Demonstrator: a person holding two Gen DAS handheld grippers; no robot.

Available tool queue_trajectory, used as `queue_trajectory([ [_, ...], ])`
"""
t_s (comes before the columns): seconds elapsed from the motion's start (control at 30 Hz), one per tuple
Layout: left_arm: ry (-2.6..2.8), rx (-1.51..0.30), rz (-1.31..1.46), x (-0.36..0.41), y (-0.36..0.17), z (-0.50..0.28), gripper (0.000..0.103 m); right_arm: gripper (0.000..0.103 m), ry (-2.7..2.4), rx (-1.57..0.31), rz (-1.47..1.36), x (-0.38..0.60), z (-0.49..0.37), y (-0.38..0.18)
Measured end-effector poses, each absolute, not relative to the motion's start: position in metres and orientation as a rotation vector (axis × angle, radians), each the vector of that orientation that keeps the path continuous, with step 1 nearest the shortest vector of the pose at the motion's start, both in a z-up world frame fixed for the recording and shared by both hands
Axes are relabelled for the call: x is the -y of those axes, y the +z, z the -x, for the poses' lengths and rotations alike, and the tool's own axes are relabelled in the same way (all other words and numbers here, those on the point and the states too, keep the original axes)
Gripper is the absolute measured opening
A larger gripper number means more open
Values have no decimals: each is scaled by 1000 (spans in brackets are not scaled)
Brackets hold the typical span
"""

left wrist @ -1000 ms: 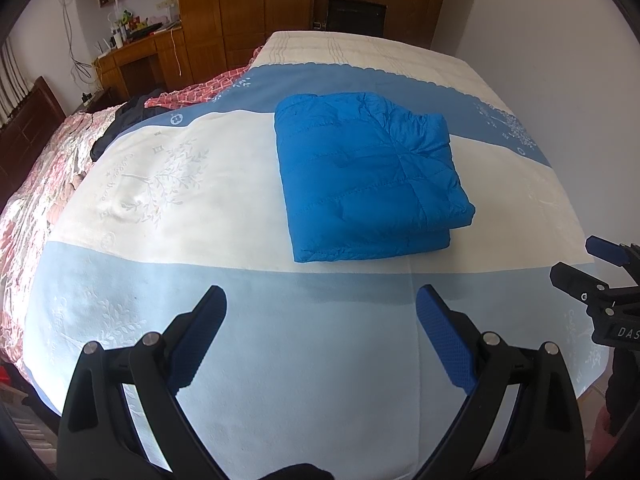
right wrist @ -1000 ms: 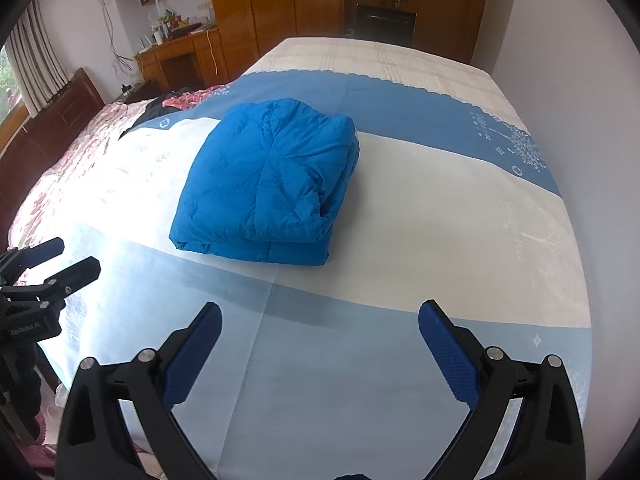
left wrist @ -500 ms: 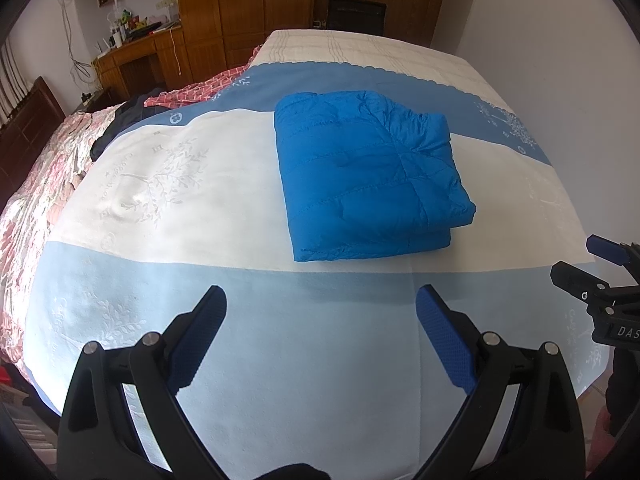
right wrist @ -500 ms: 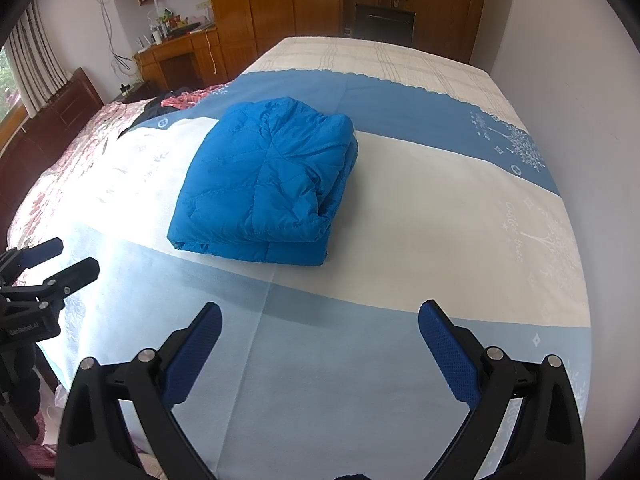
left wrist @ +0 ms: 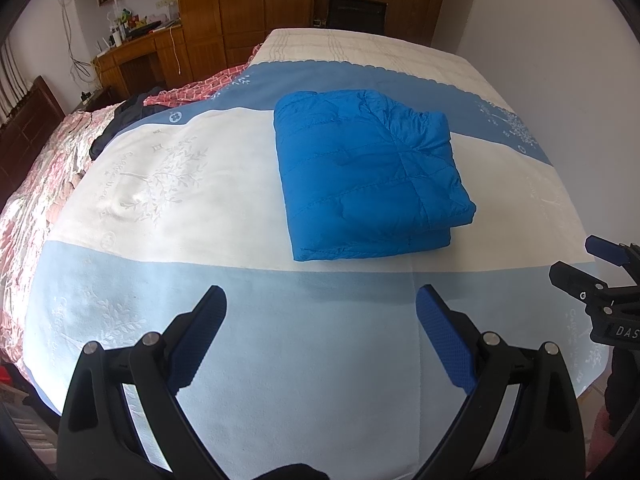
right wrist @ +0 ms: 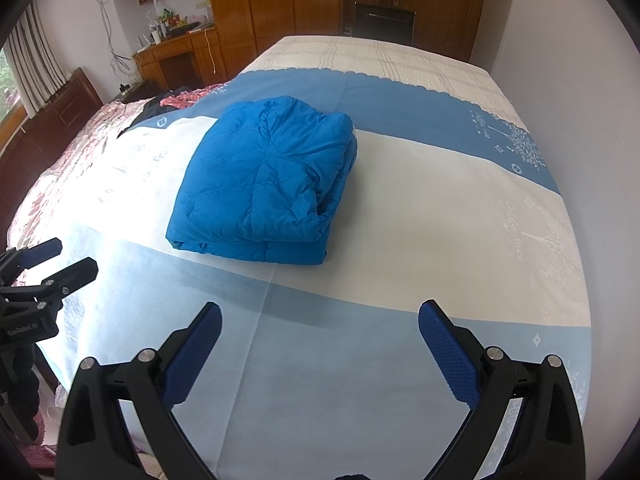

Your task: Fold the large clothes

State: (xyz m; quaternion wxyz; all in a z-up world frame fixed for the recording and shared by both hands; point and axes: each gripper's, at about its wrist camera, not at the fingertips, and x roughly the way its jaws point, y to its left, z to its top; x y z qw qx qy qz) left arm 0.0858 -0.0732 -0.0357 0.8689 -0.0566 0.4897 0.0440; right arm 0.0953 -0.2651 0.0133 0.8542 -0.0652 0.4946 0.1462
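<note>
So the blue puffer jacket [left wrist: 370,174] is sitting folded into a chunky rectangle on the bed [left wrist: 240,340], lying mostly on the white band of the bedspread with its far edge reaching onto the darker blue stripe. From the right wrist view the same jacket [right wrist: 266,178] is showing its layered folded edge on the right side, and the stack is looking pretty puffy there.

The left gripper [left wrist: 321,332] is hovering over the pale blue near band of the bedspread, fingers spread wide apart and gripping nothing, well short of the jacket. The right gripper [right wrist: 320,338] is doing the same thing, blue pads splayed wide with just bedspread showing between them. Each gripper is also peeking into the other's view at the edge of the frame, sitting near the near edge of the bed.

On the far left a pink floral quilt [left wrist: 36,184] is lying bunched beside the bedspread, with some dark clothing [left wrist: 120,124] lying on it. Further back a wooden desk [right wrist: 180,56] with clutter on top is standing next to tall wooden wardrobes [right wrist: 280,4]
</note>
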Motion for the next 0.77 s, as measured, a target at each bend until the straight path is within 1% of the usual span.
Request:
queue_trajectory([
  [0.77, 87, -1028, 109, 66, -35, -88, 95, 99, 305, -1049, 139, 267, -99, 9],
])
